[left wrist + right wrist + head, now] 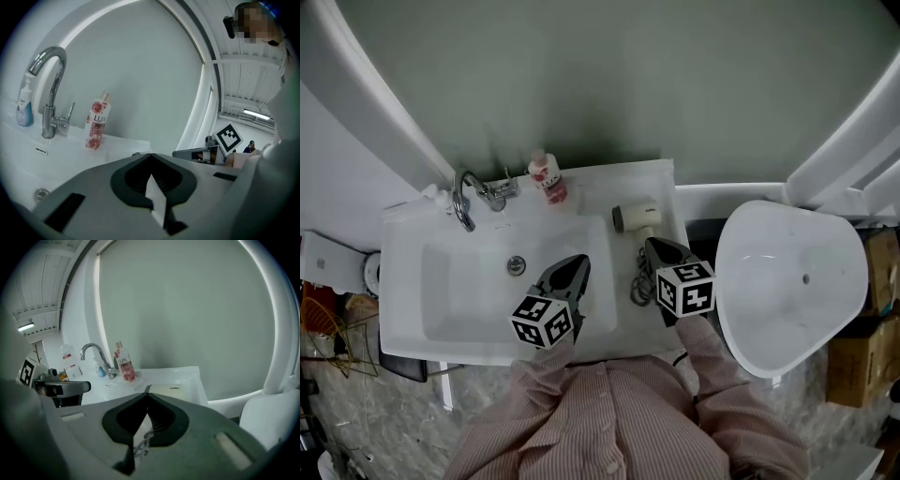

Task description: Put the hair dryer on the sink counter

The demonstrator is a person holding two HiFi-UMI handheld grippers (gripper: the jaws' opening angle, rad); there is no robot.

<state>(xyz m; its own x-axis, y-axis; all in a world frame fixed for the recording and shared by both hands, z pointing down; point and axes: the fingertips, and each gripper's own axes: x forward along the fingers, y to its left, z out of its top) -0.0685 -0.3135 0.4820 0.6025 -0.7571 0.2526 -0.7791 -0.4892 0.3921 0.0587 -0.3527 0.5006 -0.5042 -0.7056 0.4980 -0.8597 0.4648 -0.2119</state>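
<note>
With the hair dryer (634, 217) already lying on the sink counter (628, 178) right of centre, left gripper (578, 262) and right gripper (655, 247) both have jaws pressed together, so the task looks essentially done.

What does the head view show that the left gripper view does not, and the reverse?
Only the head view plainly shows the cream hair dryer lying on the white sink counter, and the white oval bowl beside it. Only the left gripper view shows the ceiling strip light. Both show the chrome faucet and the pink flowered bottle.
</note>
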